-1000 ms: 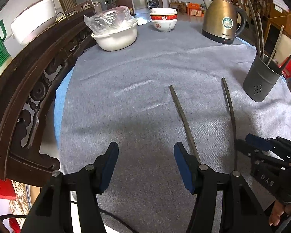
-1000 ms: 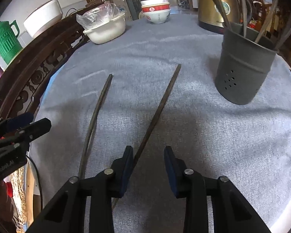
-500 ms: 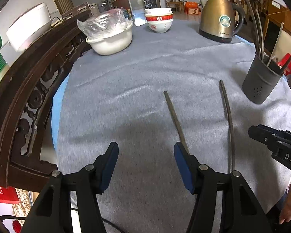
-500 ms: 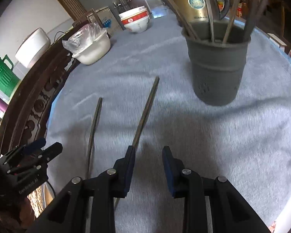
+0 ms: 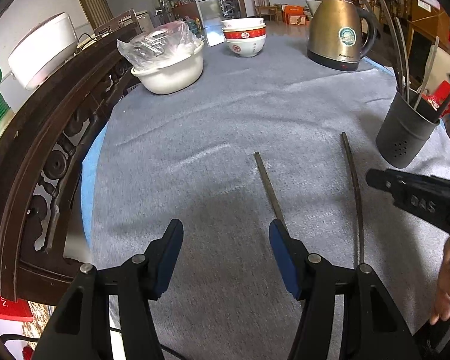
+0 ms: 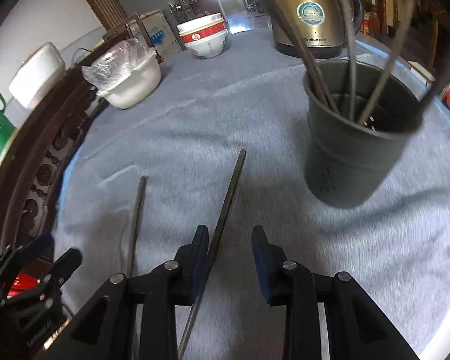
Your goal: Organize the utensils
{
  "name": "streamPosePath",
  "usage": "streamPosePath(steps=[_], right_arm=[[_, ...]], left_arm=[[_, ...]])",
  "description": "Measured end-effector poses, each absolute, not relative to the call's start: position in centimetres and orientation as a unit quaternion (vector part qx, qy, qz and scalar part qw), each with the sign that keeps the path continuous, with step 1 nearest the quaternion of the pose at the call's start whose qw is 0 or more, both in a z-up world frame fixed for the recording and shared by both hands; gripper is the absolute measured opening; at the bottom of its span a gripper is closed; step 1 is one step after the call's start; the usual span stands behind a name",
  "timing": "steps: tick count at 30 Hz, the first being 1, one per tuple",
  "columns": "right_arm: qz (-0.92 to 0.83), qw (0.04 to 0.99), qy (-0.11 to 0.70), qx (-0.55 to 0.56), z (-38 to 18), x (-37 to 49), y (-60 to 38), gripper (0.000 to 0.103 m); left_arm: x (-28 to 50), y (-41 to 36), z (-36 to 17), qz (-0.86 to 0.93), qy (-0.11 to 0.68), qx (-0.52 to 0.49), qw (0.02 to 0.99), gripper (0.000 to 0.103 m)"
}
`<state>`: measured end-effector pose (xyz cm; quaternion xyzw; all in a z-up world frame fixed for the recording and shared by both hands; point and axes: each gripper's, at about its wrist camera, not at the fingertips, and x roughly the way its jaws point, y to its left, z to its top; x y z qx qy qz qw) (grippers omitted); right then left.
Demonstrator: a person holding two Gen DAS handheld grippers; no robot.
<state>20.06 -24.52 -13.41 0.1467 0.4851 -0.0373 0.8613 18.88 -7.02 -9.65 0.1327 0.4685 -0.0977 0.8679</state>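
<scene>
While both claws hover over the round table covered in grey cloth (image 5: 255, 114), nothing is clamped in either. At the table's left edge runs a dark carved wooden chair back (image 5: 45, 138). Toward the far left edge sits a white plastic basin holding a clear bag (image 5: 171, 66), then a stack of red-and-white ceramic bowls (image 5: 245, 40) at the far edge. The left gripper (image 5: 226, 255) has its blue pads wide apart over bare cloth. Just beside its right pad lies one thin dark chopstick (image 5: 268, 186); the second dark chopstick (image 6: 228, 201) runs under the right gripper (image 6: 230, 258), close to its left pad, jaws partly apart and not pressing it. A brass-coloured electric kettle (image 5: 339, 30) stands far right; the dark grey perforated utensil holder (image 6: 357, 150), holding several sticks, stands near the right edge.
</scene>
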Motion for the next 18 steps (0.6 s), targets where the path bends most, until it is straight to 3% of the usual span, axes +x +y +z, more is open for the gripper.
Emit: streamPosePath(steps=[18], right_arm=[[-0.090,0.842,0.514,0.138,-15.9,26.4,-24.0,0.033]], left_arm=[[20.2,-5.5,-10.7,-0.097,0.484,0.118,0.862,0.061]])
